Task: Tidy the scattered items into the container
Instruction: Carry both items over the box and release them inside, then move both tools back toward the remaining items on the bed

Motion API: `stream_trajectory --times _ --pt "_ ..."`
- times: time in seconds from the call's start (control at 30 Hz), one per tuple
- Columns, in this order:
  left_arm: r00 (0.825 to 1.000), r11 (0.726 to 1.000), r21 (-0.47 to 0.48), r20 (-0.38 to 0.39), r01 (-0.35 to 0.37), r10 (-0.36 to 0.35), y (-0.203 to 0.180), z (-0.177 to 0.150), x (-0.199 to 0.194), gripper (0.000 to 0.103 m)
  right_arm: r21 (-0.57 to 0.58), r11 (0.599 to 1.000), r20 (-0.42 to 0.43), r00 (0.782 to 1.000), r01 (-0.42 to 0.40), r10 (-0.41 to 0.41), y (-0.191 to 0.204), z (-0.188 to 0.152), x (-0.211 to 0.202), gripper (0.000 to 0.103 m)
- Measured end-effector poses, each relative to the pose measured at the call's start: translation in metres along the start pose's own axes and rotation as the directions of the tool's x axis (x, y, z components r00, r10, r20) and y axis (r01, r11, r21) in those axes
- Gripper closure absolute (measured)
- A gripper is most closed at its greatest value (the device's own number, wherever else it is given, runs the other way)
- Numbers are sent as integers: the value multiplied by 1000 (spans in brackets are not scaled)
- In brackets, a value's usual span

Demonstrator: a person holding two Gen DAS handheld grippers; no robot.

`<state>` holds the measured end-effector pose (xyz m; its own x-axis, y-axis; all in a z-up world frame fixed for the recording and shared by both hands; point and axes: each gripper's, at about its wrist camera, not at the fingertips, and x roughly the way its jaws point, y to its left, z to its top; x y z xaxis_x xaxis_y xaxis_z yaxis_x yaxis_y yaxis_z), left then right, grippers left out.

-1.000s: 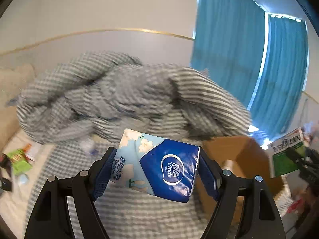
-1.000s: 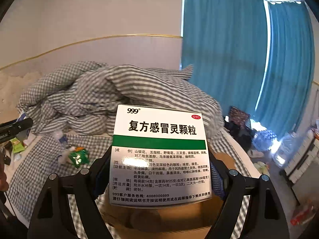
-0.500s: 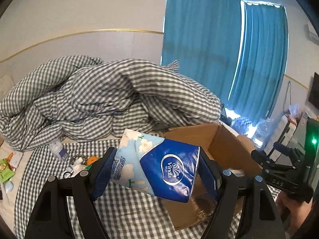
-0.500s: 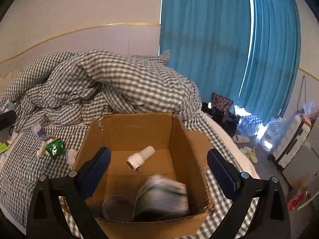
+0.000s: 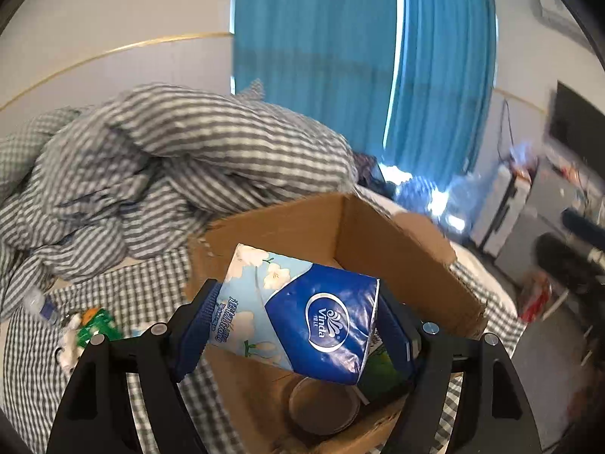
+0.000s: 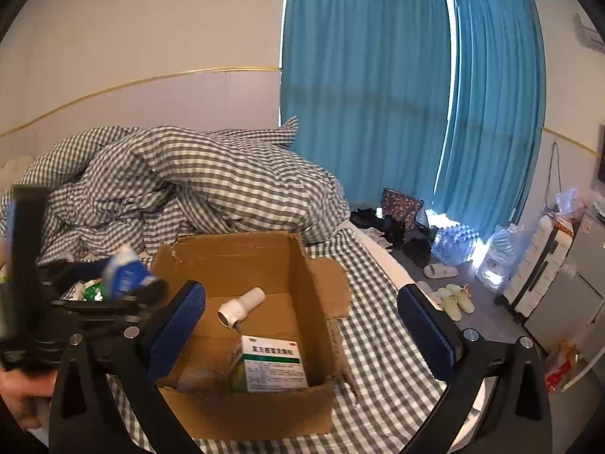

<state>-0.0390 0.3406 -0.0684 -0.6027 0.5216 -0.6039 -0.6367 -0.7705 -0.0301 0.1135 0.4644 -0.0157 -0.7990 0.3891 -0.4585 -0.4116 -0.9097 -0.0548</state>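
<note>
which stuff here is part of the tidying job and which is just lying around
Job: tissue pack in left gripper; cardboard box; medicine box and white bottle inside; green packet on bed.
Just there: checked duvet, blue curtains, slippers.

There was one cardboard box on the bed, and it held one medicine carton, one white bottle and one brown round lid. One tissue pack sat clamped in the left gripper. Two blue curtains hung by the window, and one checked duvet lay heaped.
</note>
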Motion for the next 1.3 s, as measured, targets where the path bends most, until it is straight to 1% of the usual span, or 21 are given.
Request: stream_trajectory --times 0.17,0.23,0.27,0.4,0.5,0.6,0.7,0.83,0.9,0.97,1.07,1.2,1.3 --pt "999 1000 15 -50 4 -3 -11 3 18 18 18 1000 4 1000 13 -13 -12 -2 -8 0" --pt "998 1000 4 -59 16 -15 -8 4 21 8 27 1000 2 1000 13 -13 -13 -2 -7 0" --pt "998 1000 -4 -59 19 -19 -6 5 21 0 31 999 0 1000 10 -10 -12 -2 -6 0" --pt "999 999 -28 -47 26 -27 4 5 12 0 35 999 0 1000 -6 6 -4 -1 -5 0" --pt "1000 999 -45 -22 -5 4 20 3 -3 0 30 999 11 1000 -29 28 8 1 -9 0" --pt "999 995 -95 9 -39 40 48 -1 -27 0 17 998 22 998 -56 55 22 6 -9 0" --pt "994 985 -139 32 -101 107 81 -6 -48 0 -1 994 33 994 -106 106 44 13 -7 0" --pt "972 959 -175 38 -223 233 130 -18 -75 0 -42 984 41 984 -172 174 80 21 -3 0" --pt "953 938 -191 35 -289 301 157 -28 -91 0 -72 974 46 975 -216 219 105 24 -2 0" --pt "935 917 -208 26 -340 352 183 -37 -104 0 -97 962 43 965 -255 260 126 24 -1 0" --pt "911 883 -247 8 -399 413 220 -55 -122 0 -133 942 32 948 -309 316 160 24 2 0" --pt "883 835 -313 -24 -453 469 265 -77 -142 0 -167 907 3 920 -387 393 209 21 16 0" --pt "866 795 -374 -48 -478 498 296 -98 -154 0 -204 891 -29 913 -405 408 244 15 33 0"
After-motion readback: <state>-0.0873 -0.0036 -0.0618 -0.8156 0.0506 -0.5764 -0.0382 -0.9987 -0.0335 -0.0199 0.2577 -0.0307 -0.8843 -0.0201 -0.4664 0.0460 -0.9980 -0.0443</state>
